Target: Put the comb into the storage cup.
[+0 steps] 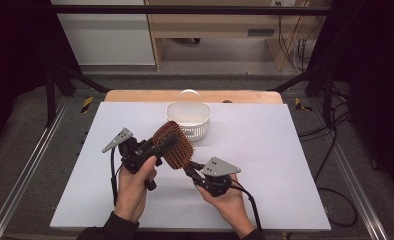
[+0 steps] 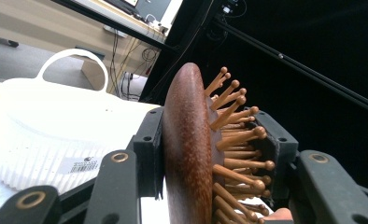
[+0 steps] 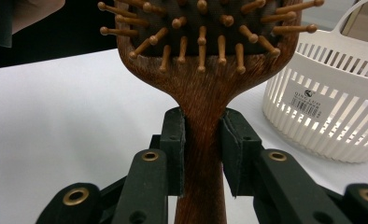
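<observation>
Between the two hand-held grippers, lifted clear of the white bench (image 1: pixel 285 165), sits a wooden hairbrush (image 1: pixel 174 144). Its paddle-shaped head is a reddish-brown, finely speckled wood with a smooth, rounded back; the front carries a dark cushion set with rows of lighter wooden pins, each ending in a small ball tip. The head narrows through a curved neck into a straight handle of the same wood.

The right hand-held gripper (image 3: pixel 203 154) is clamped tight on that handle, a jaw pad pressed flat on either side just below the neck. The left hand-held gripper (image 2: pixel 215 144) grips the head edge-on, roughly half open: one pad lies against the smooth back, the other meets the pin tips on the bristle side.

Just beyond the brush, past both hand-held grippers, a white slotted basket (image 1: pixel 189 120) with a hoop handle stands on the bench.
</observation>
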`<state>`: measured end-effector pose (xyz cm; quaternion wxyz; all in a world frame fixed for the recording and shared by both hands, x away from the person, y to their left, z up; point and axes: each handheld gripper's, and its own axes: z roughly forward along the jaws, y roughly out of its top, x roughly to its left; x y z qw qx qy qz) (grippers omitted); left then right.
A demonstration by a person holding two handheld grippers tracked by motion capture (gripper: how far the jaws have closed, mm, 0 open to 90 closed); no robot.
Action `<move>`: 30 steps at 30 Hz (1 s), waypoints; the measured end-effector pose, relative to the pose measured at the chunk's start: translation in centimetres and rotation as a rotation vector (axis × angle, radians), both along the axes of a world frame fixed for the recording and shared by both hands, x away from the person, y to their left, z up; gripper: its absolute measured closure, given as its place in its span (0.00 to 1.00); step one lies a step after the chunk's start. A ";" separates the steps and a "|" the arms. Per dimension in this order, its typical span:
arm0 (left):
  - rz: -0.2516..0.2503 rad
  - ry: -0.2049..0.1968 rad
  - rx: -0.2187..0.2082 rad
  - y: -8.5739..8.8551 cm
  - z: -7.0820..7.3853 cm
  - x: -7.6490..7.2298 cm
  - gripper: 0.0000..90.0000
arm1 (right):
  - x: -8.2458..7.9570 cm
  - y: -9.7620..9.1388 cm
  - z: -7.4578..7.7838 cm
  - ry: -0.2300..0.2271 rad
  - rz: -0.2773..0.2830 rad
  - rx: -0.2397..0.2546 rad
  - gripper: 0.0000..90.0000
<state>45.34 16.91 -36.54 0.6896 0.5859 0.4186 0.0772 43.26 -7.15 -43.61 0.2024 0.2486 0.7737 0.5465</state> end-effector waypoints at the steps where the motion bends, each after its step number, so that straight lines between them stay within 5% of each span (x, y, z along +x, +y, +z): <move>1: 0.001 0.000 -0.002 0.0 0.0 0.0 0.58 | 0.0 0.0 0.0 0.002 0.002 0.003 0.80; 4: 0.004 -0.007 -0.008 -0.1 0.2 0.0 0.58 | 0.1 -0.1 0.2 0.006 0.001 0.008 0.79; 14: 0.041 -0.027 -0.010 0.2 0.5 0.2 0.58 | 0.3 -1.6 0.6 0.025 -0.013 0.063 0.46; 22: 0.069 -0.039 -0.003 0.1 0.6 0.2 0.57 | 0.7 -2.7 0.1 0.026 -0.050 0.033 0.23; 27: 0.080 -0.049 0.003 0.0 0.7 0.1 0.57 | 0.8 -3.1 -0.1 0.010 -0.092 -0.016 0.16; 30: 0.084 -0.049 0.004 0.1 0.7 0.2 0.57 | 1.0 -3.7 -0.2 0.029 -0.088 -0.003 0.12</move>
